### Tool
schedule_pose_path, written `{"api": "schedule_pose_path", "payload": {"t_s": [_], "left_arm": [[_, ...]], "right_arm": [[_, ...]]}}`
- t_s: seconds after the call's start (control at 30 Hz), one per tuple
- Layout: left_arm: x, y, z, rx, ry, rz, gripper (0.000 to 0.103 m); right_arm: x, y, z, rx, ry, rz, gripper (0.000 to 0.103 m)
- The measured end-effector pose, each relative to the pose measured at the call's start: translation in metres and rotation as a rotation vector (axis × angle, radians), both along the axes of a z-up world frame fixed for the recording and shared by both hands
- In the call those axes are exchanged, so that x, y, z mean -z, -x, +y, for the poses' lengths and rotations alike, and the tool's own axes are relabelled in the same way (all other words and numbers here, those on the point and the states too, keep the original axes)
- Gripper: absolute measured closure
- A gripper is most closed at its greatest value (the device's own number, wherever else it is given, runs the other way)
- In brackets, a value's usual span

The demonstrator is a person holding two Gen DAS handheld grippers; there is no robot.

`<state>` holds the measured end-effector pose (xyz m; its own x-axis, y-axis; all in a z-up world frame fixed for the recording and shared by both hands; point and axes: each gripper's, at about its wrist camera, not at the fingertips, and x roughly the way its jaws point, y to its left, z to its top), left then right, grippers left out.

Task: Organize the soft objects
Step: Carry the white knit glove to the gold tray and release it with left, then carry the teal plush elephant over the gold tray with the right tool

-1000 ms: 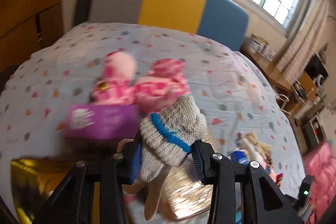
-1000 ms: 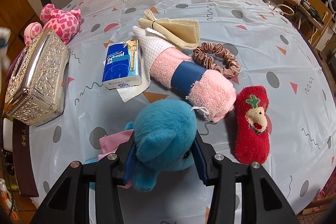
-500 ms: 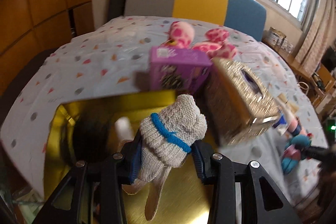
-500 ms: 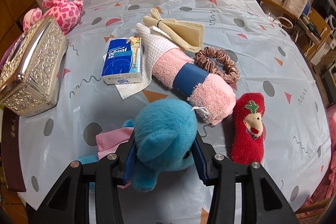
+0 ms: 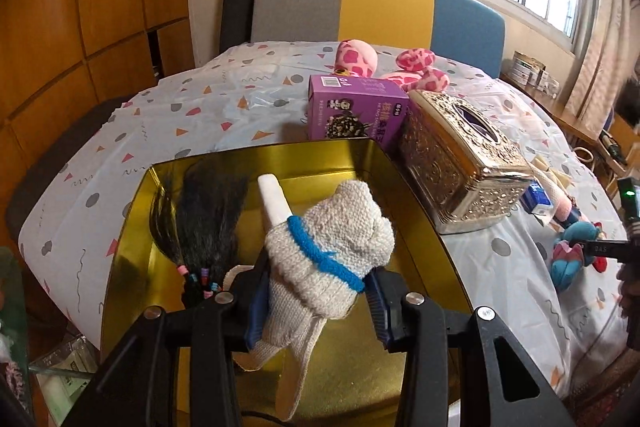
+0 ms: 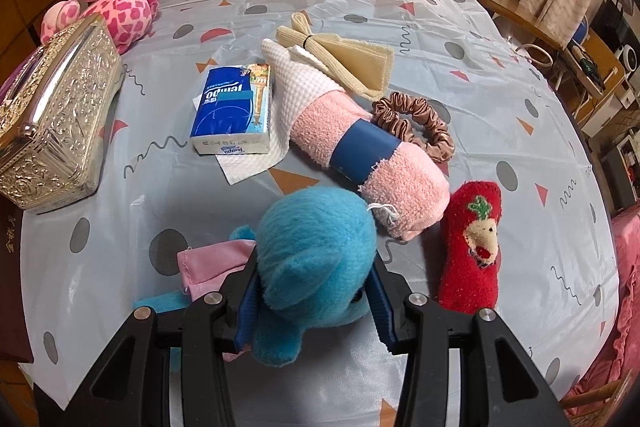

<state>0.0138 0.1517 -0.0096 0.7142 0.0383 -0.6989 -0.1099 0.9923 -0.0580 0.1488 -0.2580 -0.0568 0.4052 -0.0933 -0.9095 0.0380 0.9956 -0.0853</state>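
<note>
My left gripper [image 5: 316,301] is shut on a grey knitted glove with a blue band [image 5: 332,251] and holds it over a gold tray [image 5: 420,199] at the table's near left. The tray holds black hair pieces [image 5: 204,211] and a white tube [image 5: 272,199]. My right gripper [image 6: 312,301] is shut on a blue plush toy [image 6: 316,239] just above the table; the toy also shows in the left wrist view [image 5: 572,251]. Ahead of it lie a rolled pink towel [image 6: 360,147], a red sock [image 6: 476,243], a brown scrunchie [image 6: 416,123] and a beige cloth [image 6: 348,59].
An ornate metal tissue box [image 5: 460,155] and a purple carton [image 5: 356,111] stand beside the tray, with a pink spotted plush [image 5: 400,67] behind. A blue tissue pack [image 6: 234,111] lies on white paper. A chair [image 5: 376,7] stands at the far edge.
The left gripper swung left with the glove, from over the plush and purple carton to above the gold tray. The right gripper drifted slightly, still holding the blue plush.
</note>
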Motion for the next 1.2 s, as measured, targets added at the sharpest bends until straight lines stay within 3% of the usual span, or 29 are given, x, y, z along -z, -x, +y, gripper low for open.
{"api": "schedule_pose_path", "payload": {"t_s": [0.33,0.43,0.63,0.73,0.87,1.03,1.2], "left_arm": [[0.004,-0.007,-0.002,0.047,0.097,0.046,0.06],[0.009,-0.022,0.0,0.065,0.191,0.094,0.06],[0.022,-0.073,0.005,0.039,0.259,0.145,0.058],[0.029,-0.098,0.014,0.0,0.259,0.161,0.054],[0.021,-0.105,0.033,-0.052,0.274,0.135,0.029],[0.003,-0.079,0.05,-0.093,0.221,0.071,0.026],[-0.005,-0.045,0.065,-0.135,0.163,0.026,0.021]], "right_arm": [[0.001,0.0,0.006,-0.014,0.036,-0.008,0.054],[0.001,-0.001,0.006,-0.017,0.04,-0.01,0.054],[0.001,-0.001,0.007,-0.022,0.045,-0.013,0.054],[0.001,-0.001,0.007,-0.023,0.046,-0.014,0.054],[-0.001,-0.001,0.007,-0.02,0.041,-0.019,0.054],[-0.006,-0.001,0.008,-0.02,0.04,-0.045,0.057],[-0.031,0.0,0.013,-0.014,0.013,-0.146,0.057]]}}
